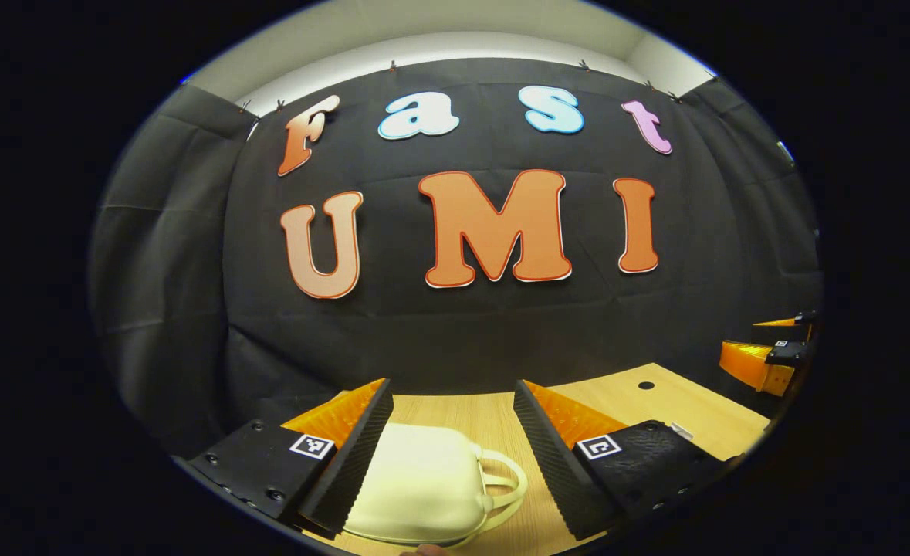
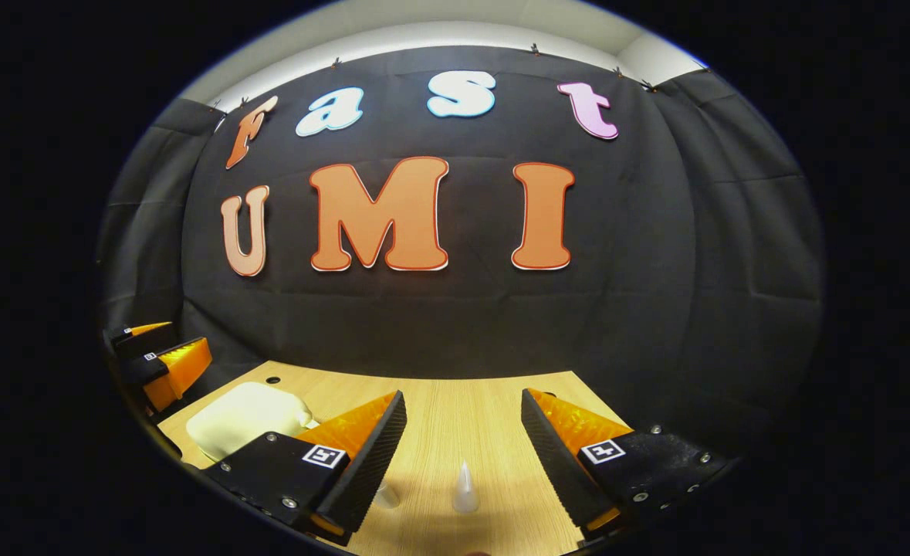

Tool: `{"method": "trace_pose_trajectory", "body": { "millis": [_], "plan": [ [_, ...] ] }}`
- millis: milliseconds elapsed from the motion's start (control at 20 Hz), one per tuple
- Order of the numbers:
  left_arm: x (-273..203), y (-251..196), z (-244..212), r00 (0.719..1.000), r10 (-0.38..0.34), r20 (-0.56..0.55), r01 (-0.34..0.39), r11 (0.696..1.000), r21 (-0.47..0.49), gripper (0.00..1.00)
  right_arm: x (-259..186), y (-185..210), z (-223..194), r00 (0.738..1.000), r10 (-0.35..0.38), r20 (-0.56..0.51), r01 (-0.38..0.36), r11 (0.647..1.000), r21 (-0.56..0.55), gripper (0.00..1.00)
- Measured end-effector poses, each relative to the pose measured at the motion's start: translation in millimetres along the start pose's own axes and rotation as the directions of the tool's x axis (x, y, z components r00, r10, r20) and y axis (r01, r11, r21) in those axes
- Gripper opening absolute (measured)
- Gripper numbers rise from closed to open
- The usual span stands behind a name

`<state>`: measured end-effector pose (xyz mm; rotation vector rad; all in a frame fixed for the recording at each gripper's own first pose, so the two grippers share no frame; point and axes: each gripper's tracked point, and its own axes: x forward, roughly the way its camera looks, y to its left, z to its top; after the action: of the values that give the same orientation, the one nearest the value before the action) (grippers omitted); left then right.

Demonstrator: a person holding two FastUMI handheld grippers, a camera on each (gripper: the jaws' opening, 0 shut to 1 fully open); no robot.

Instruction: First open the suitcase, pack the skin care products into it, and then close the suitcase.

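**Booth surroundings**

A light wooden table [image 1: 655, 401] is seen in both views, its grain running away from the camera. A small dark round hole [image 1: 646, 384] is set into the tabletop near the far edge. The table is backed by a black cloth wall [image 2: 655, 293], hung in folds and pinned along its top edge. Above the cloth, a pale wall strip [image 1: 455, 38] is visible.
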<state>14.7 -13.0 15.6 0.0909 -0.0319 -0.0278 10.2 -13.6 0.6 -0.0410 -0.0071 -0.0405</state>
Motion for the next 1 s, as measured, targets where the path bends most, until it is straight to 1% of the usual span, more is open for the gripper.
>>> {"method": "trace_pose_trajectory", "body": {
  "millis": [250,450,500,550,600,750,850,950,1000],
  "plan": [
    [2.6,-7.5,-7.1,1.0,-0.006,-0.004,0.007,0.998,0.069,0.99,2.4,-4.7,-4.2,1.0,-0.012,-0.012,0.012,1.0,-0.004,0.95],
    [3.4,-15.0,-23.7,0.999,-0.026,-0.031,0.031,0.986,0.163,0.99,-1.7,-11.0,-11.6,0.999,-0.029,-0.019,0.028,0.999,-0.03,0.95],
    [2.7,-18.1,-31.8,0.998,-0.034,-0.046,0.042,0.981,0.188,1.0,-3.5,-12.4,-14.5,0.999,-0.032,-0.022,0.031,0.999,-0.039,0.95],
    [2.3,-20.5,-38.4,0.998,-0.038,-0.06,0.05,0.974,0.221,0.99,-6.4,-14.1,-18.3,0.999,-0.035,-0.028,0.034,0.998,-0.046,0.95],
    [1.7,-23.6,-47.6,0.996,-0.046,-0.072,0.063,0.964,0.258,1.0,-7.6,-16.6,-22.8,0.999,-0.039,-0.037,0.037,0.998,-0.053,0.95],
    [-4.7,-37.3,-75.9,0.99,-0.062,-0.125,0.102,0.932,0.347,0.99,-12.5,-25.7,-35.7,0.996,-0.059,-0.066,0.055,0.997,-0.061,0.95],
    [-6.5,-48.7,-94.9,0.985,-0.075,-0.154,0.132,0.903,0.408,0.99,-14.8,-31.9,-43.5,0.994,-0.069,-0.084,0.065,0.996,-0.057,0.95],
    [-8.5,-60.5,-114.9,0.979,-0.092,-0.181,0.17,0.859,0.483,0.99,-16.8,-38.4,-48.6,0.992,-0.084,-0.098,0.078,0.995,-0.057,0.95],
    [-13.1,-67.5,-125.4,0.977,-0.095,-0.192,0.185,0.828,0.53,0.99,-17.8,-42.5,-51.0,0.991,-0.091,-0.102,0.086,0.995,-0.057,0.95]
  ]
}}
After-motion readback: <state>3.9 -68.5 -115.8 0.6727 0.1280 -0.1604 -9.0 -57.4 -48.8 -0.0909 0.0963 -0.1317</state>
